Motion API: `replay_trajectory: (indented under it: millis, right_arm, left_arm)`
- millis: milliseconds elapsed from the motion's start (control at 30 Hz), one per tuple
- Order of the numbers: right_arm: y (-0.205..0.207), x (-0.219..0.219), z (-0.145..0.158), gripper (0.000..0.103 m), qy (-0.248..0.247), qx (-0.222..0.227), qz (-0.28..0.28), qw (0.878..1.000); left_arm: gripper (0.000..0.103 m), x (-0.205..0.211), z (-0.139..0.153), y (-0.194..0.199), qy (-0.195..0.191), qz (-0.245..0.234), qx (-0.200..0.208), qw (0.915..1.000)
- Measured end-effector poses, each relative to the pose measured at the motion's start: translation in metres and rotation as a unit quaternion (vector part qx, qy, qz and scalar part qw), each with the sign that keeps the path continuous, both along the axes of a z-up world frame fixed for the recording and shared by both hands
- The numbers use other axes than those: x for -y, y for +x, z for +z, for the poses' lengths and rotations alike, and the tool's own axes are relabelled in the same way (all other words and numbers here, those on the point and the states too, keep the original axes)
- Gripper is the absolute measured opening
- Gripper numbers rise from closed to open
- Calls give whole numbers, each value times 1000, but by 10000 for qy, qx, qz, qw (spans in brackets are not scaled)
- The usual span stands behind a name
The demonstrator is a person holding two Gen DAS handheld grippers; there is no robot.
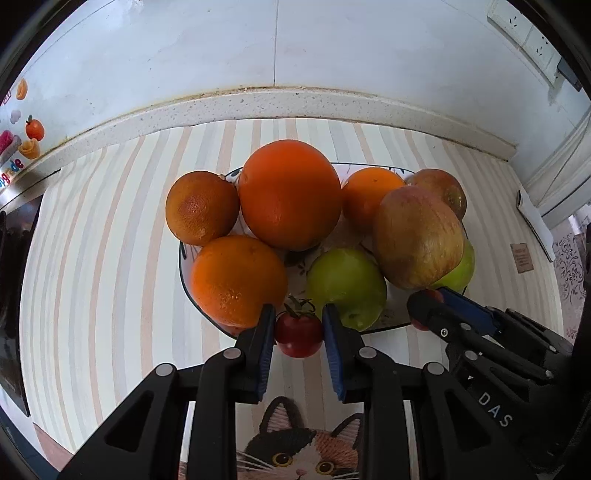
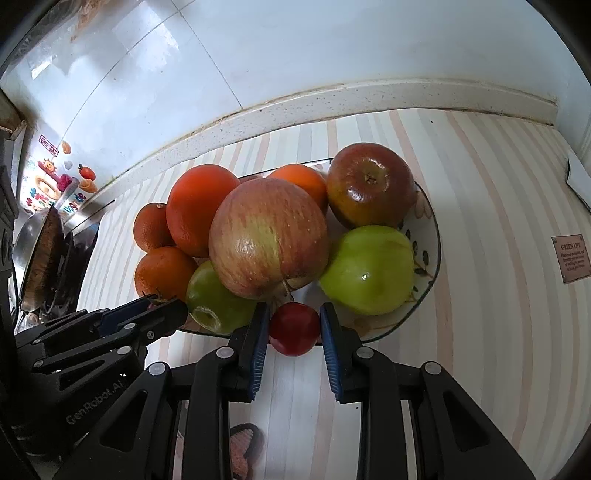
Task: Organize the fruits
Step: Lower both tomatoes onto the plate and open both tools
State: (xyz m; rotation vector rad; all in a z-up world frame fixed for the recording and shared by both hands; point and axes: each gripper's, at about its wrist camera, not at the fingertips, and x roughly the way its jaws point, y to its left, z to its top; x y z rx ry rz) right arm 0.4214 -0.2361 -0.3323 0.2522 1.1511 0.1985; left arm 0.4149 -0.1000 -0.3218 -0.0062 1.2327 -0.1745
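Observation:
A patterned plate [image 1: 388, 325] [image 2: 430, 221] holds several oranges [image 1: 290, 194] [image 2: 201, 212], two green apples [image 1: 345, 286] [image 2: 369, 269] and two red apples [image 1: 417, 236] [image 2: 267, 236]. My left gripper [image 1: 298, 325] is shut on a small red tomato with a green stem [image 1: 298, 334] at the plate's near edge. My right gripper [image 2: 293, 325] is shut on another small red tomato [image 2: 294, 328] at the plate's near rim. Each gripper also shows in the other's view, the right gripper [image 1: 430, 306] and the left gripper [image 2: 162, 306].
The plate sits on a striped cloth [image 1: 110, 258] [image 2: 498, 258] over a counter with a speckled back ledge [image 1: 277, 103]. A cat-pattern mat [image 1: 299, 443] lies near me. A stove with a pan [image 2: 40, 254] is at the left. A tiled wall with sockets [image 1: 528, 33] stands behind.

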Motion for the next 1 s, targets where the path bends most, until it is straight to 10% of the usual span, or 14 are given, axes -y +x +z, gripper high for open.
replay_trajectory:
  millis: [467,933,1000]
  right_arm:
    - [-1,8,-3,30,282,-38,-235,9993]
    - [3,19,-16,39,849,-407,-642,9935]
    - [4,20,-15,41,847,-445,-652,9933]
  left_arm:
    - [23,-21,39,28,-600,343,118,9975]
    - [25,-22,6,60,-728,352,-939,9923]
    - [39,-23,10,57,-679,336,-860,9934]
